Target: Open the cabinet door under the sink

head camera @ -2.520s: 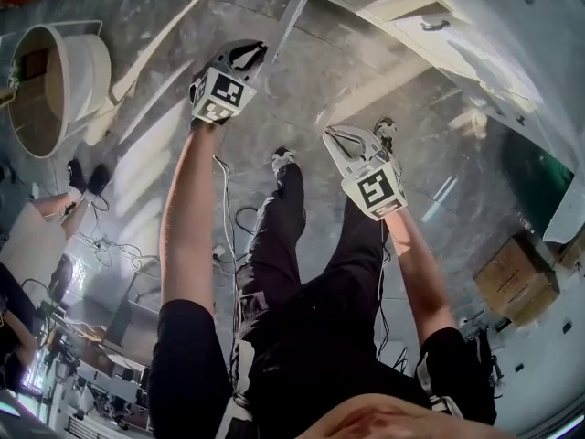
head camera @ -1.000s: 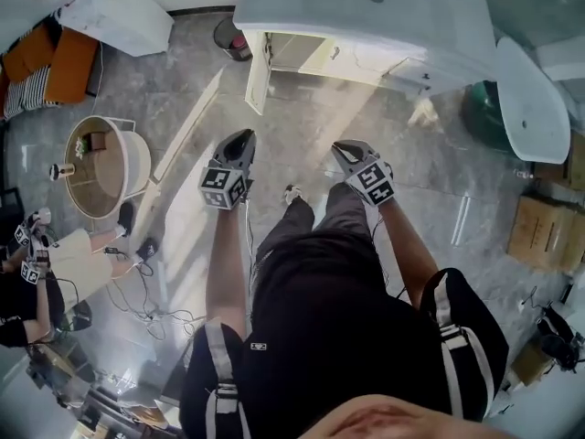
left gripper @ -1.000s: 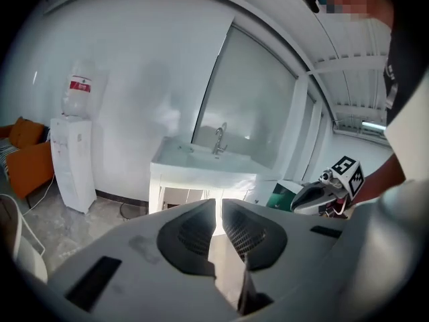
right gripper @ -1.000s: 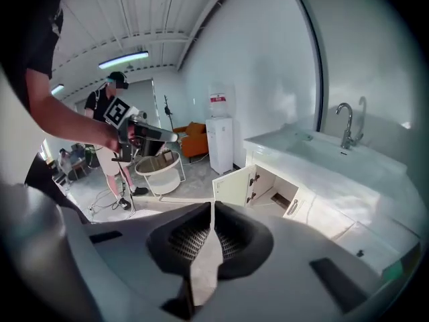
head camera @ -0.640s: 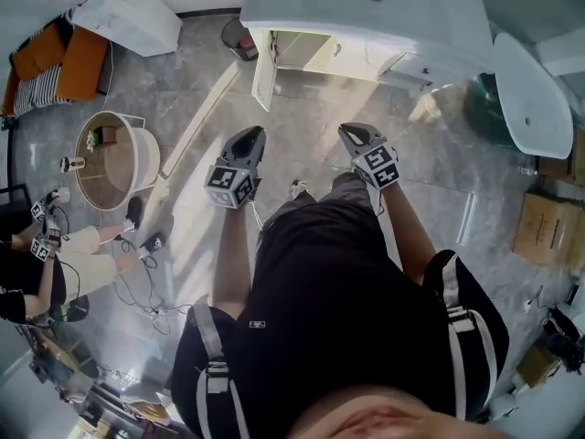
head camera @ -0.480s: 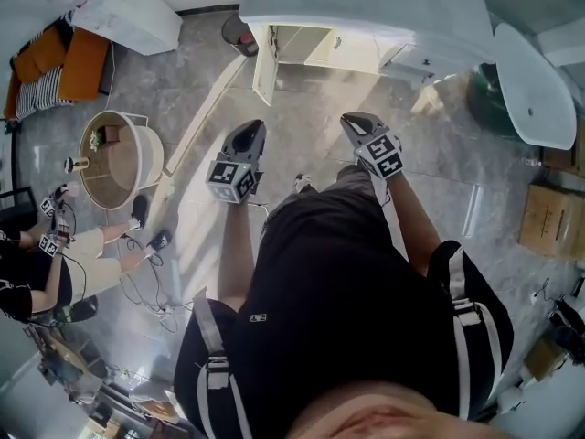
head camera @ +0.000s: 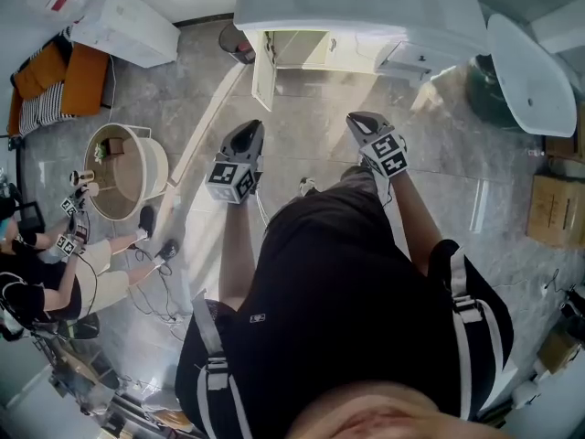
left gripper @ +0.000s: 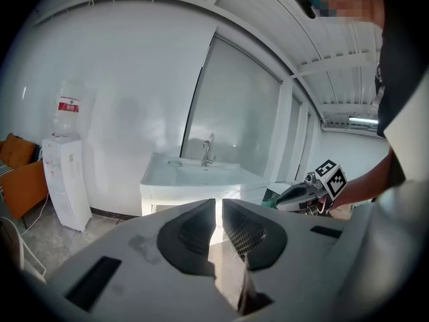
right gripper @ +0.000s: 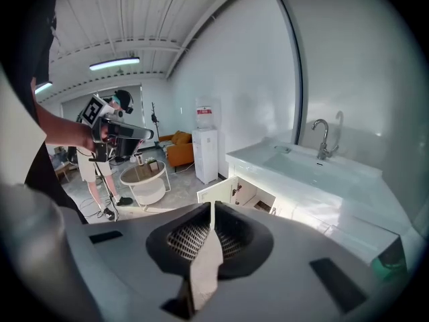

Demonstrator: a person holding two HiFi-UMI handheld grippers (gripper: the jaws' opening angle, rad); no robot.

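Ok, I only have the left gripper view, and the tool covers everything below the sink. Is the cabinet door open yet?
Observer: Yes. In the head view the cabinet door stands swung out from under the sink.
Operator: Is the right tool holding it?
Observer: No. The right tool is shut, empty and apart from the door.
Operator: Anything off to the left?
Observer: A round table, with another person beside it.

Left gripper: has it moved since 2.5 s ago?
Yes. The left gripper has backed away from the sink cabinet: it was at the open cabinet door edge, now floor lies between them.
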